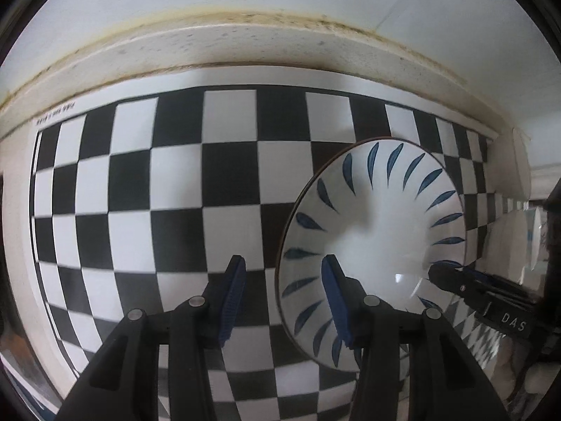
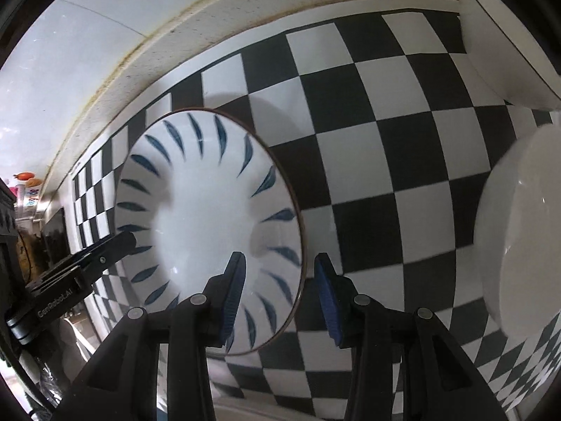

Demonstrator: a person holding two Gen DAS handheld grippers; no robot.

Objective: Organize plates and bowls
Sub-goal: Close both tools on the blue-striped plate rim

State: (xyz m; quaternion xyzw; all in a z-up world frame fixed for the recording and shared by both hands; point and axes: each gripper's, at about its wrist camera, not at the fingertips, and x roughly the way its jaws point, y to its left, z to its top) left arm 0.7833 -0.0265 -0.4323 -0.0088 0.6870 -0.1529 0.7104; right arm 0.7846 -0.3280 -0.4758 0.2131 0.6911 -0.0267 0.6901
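Observation:
A white bowl with blue leaf strokes (image 1: 375, 231) sits on the checkerboard mat (image 1: 175, 189); it also shows in the right wrist view (image 2: 207, 217). My left gripper (image 1: 284, 301) is open and straddles the bowl's left rim, one finger inside, one outside. My right gripper (image 2: 280, 291) is open and straddles the bowl's right rim the same way. Each gripper shows in the other's view, the right one (image 1: 466, 284) and the left one (image 2: 94, 256), at opposite rims. A plain white bowl (image 2: 519, 238) lies to the right.
A white dish (image 2: 505, 45) stands at the far right corner of the mat (image 2: 385, 161). A stained counter ledge (image 1: 245, 45) and wall run behind the mat. White dishes (image 1: 522, 235) stand at the right edge of the left wrist view. Clutter (image 2: 24, 189) sits far left.

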